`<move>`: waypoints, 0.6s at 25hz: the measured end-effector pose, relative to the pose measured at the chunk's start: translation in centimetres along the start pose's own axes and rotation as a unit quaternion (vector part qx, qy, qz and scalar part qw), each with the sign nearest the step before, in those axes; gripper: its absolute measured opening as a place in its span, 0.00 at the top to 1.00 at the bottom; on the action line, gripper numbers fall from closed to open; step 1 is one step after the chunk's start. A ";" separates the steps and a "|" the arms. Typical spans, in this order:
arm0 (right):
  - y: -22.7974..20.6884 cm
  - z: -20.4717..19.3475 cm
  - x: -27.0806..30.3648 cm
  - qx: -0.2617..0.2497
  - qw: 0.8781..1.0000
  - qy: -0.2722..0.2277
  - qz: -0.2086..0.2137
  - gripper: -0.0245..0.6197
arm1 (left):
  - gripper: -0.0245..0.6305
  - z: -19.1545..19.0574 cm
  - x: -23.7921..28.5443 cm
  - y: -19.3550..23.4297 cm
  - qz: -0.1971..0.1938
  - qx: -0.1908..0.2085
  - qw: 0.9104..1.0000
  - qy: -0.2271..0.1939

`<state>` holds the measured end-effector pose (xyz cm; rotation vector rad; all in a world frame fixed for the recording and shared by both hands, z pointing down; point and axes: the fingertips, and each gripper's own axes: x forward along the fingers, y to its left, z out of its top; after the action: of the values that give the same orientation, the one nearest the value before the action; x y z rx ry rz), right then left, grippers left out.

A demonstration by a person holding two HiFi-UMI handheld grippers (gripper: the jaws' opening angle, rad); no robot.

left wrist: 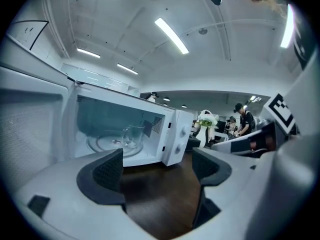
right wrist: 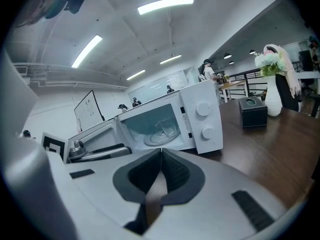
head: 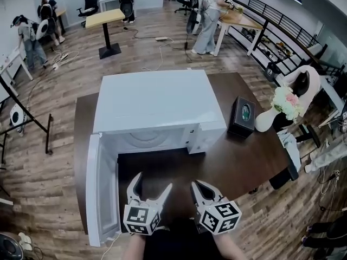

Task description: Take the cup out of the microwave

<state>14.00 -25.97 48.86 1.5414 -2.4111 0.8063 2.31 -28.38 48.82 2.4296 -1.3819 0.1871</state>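
The cup (left wrist: 131, 135) sits inside the open microwave (head: 157, 102). It looks like clear glass, so probably light, stiff, slick and breakable, and best pinched at its wall. Before the microwave, the left hand-held gripper (head: 153, 182) gapes empty and the right hand-held gripper (head: 198, 186) is closed on nothing.

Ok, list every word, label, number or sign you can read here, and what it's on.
No readable text in any view.
Microwave control panel: no legible labels.
Black box: round emblem, too blurred to read.
Left tool and right tool cubes: square marker patterns, no words.
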 end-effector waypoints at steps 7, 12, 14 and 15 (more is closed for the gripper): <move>-0.5 0.9 2.5 -0.012 0.999 0.016 0.026 0.97 | 0.34 1.2 3.9 3.1 0.032 0.008 0.999 -0.006; -0.8 0.9 4.0 -0.018 0.999 0.029 0.038 0.97 | 0.34 1.6 6.7 5.1 0.045 0.017 0.999 -0.001; -0.9 1.0 4.6 -0.023 0.998 0.034 0.044 0.97 | 0.34 1.9 7.7 5.9 0.050 0.019 0.999 -0.001; -0.9 1.0 4.9 -0.026 0.998 0.037 0.048 0.97 | 0.34 2.0 8.2 6.2 0.053 0.020 0.998 -0.002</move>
<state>12.73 -30.67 50.35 1.3614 -2.4475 0.7961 1.18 -38.67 50.62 2.3912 -1.5248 0.2370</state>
